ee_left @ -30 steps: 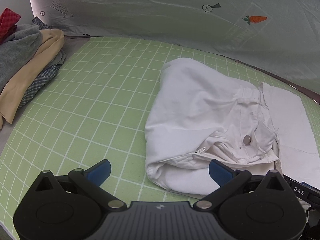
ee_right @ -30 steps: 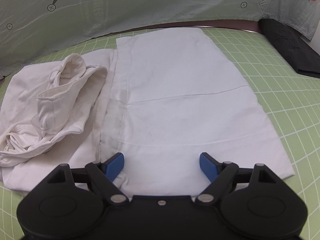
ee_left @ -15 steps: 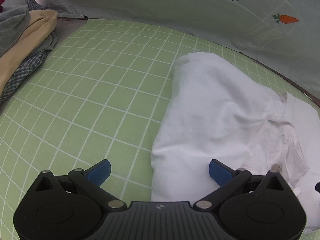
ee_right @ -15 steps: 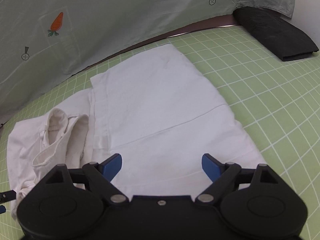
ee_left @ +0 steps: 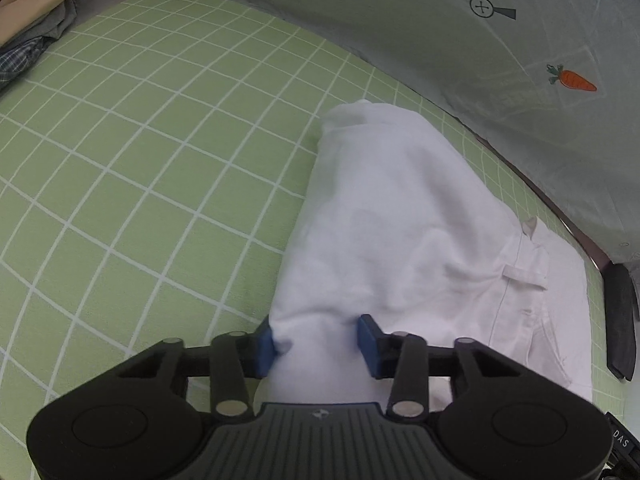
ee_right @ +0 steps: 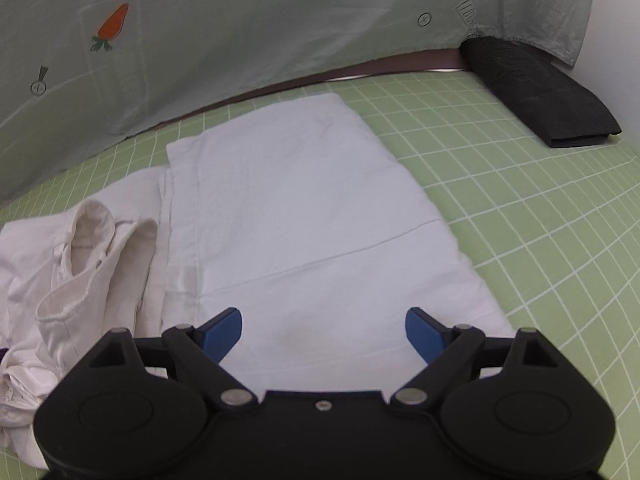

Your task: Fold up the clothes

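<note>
Left wrist view
Garments: you see one pair of white trousers (ee_left: pixel 400 232) lying on the green grid mat (ee_left: pixel 140 168) of the table, one pile of clothes (ee_left: pixel 36 8) at the far left corner, and one black folded item (ee_left: pixel 620 316) at the right edge.
Left hand-held gripper (ee_left: pixel 320 338): your jaws are closing, a bunched fold of the trousers between the blue pads (ee_left: pixel 265 346), which press on it.

Right wrist view
Garments: the same trousers (ee_right: pixel 304 216), the flat part ahead, the waistband crumpled at the left; the black folded item (ee_right: pixel 536 92) lies well apart, far right.
Right hand-held gripper (ee_right: pixel 323 330): your jaws stand wide apart above the white cloth, gripping nothing.
</note>
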